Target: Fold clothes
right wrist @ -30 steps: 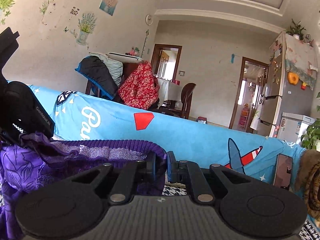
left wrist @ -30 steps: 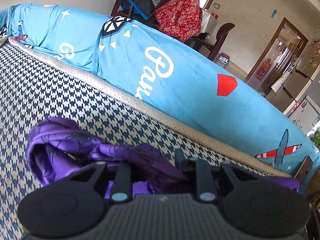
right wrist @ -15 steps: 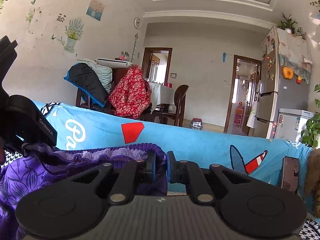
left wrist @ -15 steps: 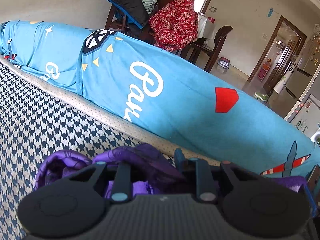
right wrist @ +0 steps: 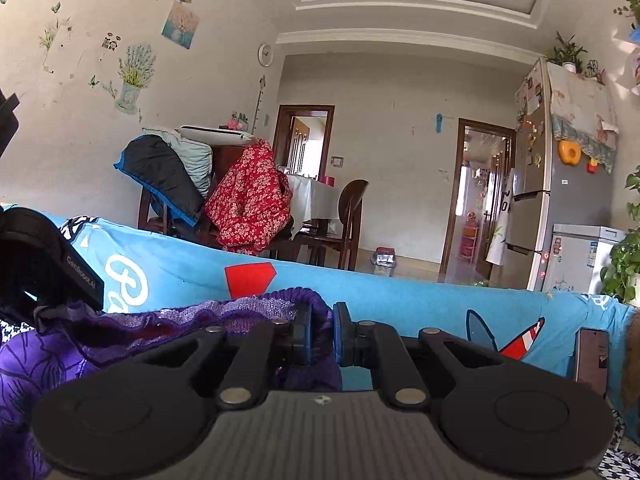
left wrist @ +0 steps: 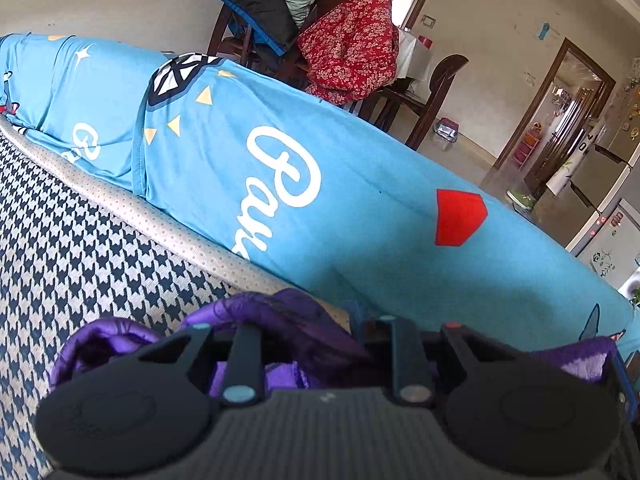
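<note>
A purple garment [left wrist: 280,316] with a dark leaf print and a lace edge is held up between both grippers. In the left wrist view it bunches over my left gripper [left wrist: 320,328], whose fingertips are buried in the cloth, just above the houndstooth seat. In the right wrist view my right gripper [right wrist: 322,332] is shut on the garment's lace hem [right wrist: 256,308], with cloth pinched between the blue pads. The rest of the garment [right wrist: 36,364] hangs at lower left. The left gripper's body [right wrist: 48,264] shows at the left edge.
A blue printed cover [left wrist: 340,200] lies over the sofa back behind the houndstooth cushion [left wrist: 80,256]. Chairs piled with red [right wrist: 248,204] and dark clothes stand behind. A fridge [right wrist: 536,200] is at right, and a phone [right wrist: 592,356] leans on the sofa.
Both grippers have lifted with the garment. Less of the cloth lies on the houndstooth seat in the left view, and the right view has tilted up toward the ceiling.
</note>
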